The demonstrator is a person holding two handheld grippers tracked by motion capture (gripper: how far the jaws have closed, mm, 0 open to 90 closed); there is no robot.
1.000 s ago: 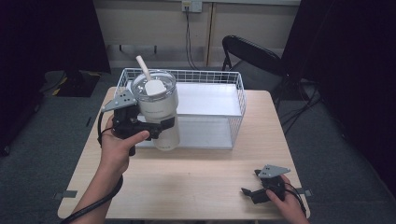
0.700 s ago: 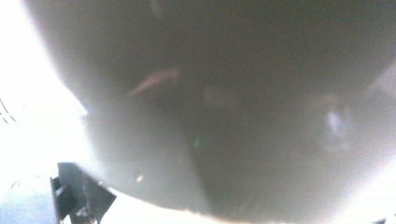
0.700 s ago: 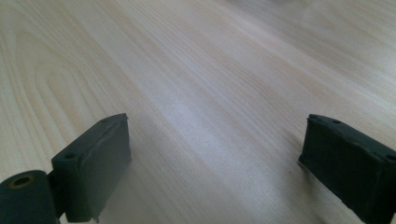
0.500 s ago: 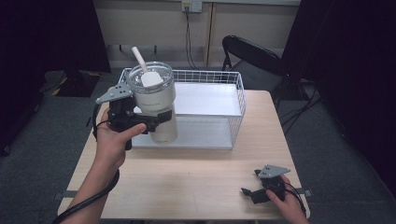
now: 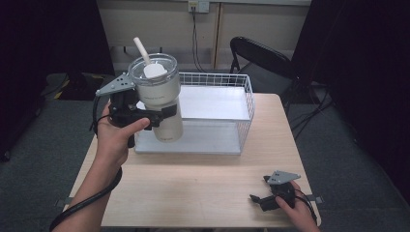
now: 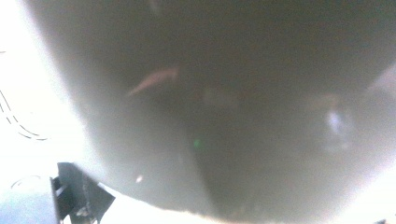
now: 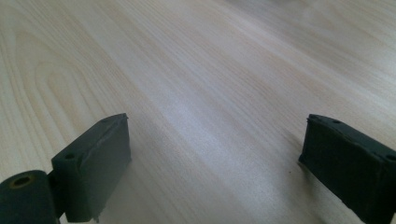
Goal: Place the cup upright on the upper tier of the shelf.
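Observation:
A cream tumbler (image 5: 162, 104) with a clear lid and a white straw hangs in the air above the left end of the white wire basket (image 5: 244, 104). My left gripper (image 5: 157, 115) is shut on its body, held in a hand at the table's left. In the left gripper view the tumbler's wall (image 6: 233, 116) is a grey blur right against the camera. My right gripper (image 5: 258, 200) rests low near the table's front right corner, open. In the right gripper view its fingers (image 7: 93, 161) stand wide apart over bare wood, with nothing between them.
The wire basket has a white floor and stands at the back middle of the wooden table (image 5: 193, 193). A black chair (image 5: 263, 60) stands behind the table. Cables trail from both grippers.
My left gripper has lifted the tumbler higher and carried it a little left, above the basket's left end. The right gripper has stayed where it was.

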